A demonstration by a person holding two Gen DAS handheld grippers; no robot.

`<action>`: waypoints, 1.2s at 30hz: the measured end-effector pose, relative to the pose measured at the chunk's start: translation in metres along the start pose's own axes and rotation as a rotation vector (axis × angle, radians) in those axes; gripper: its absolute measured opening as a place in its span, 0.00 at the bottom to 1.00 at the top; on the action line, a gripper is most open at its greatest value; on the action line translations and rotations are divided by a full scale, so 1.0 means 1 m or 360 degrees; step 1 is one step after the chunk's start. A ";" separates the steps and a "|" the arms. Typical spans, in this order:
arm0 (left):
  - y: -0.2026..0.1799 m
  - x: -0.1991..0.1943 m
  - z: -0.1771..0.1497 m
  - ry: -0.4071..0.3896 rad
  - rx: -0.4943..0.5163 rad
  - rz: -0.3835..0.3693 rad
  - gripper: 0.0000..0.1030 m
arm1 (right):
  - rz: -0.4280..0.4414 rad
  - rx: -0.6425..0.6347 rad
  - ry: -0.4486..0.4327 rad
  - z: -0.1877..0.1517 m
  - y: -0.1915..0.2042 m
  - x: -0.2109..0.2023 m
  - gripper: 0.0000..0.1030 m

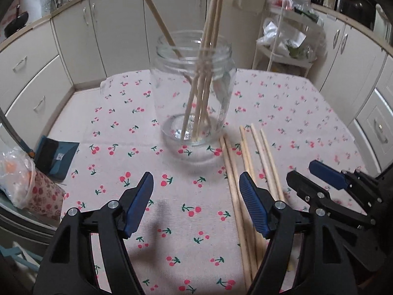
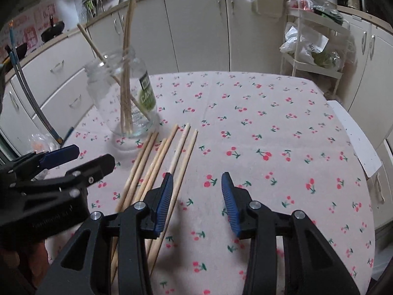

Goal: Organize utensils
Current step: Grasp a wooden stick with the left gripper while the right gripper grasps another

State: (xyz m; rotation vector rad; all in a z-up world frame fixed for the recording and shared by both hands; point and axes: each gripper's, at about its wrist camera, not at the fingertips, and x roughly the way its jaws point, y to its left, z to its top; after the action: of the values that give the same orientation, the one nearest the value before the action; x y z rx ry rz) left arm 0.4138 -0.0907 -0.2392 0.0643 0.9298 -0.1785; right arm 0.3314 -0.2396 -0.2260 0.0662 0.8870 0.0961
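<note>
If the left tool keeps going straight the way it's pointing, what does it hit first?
Most likely the bare tablecloth short of the glass jar. The left tool is open and tilted down; the loose chopsticks lie just right of its line.

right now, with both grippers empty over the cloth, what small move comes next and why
Probably lower the right gripper onto the nearest loose chopstick and close on it. Both it and the left gripper are open and hold nothing, several chopsticks still lie flat beside the glass jar, and others already stand inside it.
</note>
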 end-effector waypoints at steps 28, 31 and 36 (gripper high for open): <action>0.001 0.000 -0.016 0.0159 0.0039 -0.0021 0.63 | 0.0017 -0.0021 0.0102 0.008 -0.004 0.003 0.38; -0.006 0.000 -0.014 0.0164 0.0032 -0.0055 0.59 | 0.0013 -0.0027 0.0118 0.011 0.002 0.007 0.38; -0.008 0.009 -0.020 0.0208 0.0032 -0.0049 0.59 | 0.0040 -0.0005 0.0157 0.011 -0.002 0.017 0.38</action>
State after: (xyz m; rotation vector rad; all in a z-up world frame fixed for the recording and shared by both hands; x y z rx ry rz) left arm 0.4021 -0.0972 -0.2578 0.0810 1.0597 -0.2145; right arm 0.3508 -0.2396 -0.2322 0.0703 0.9848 0.1250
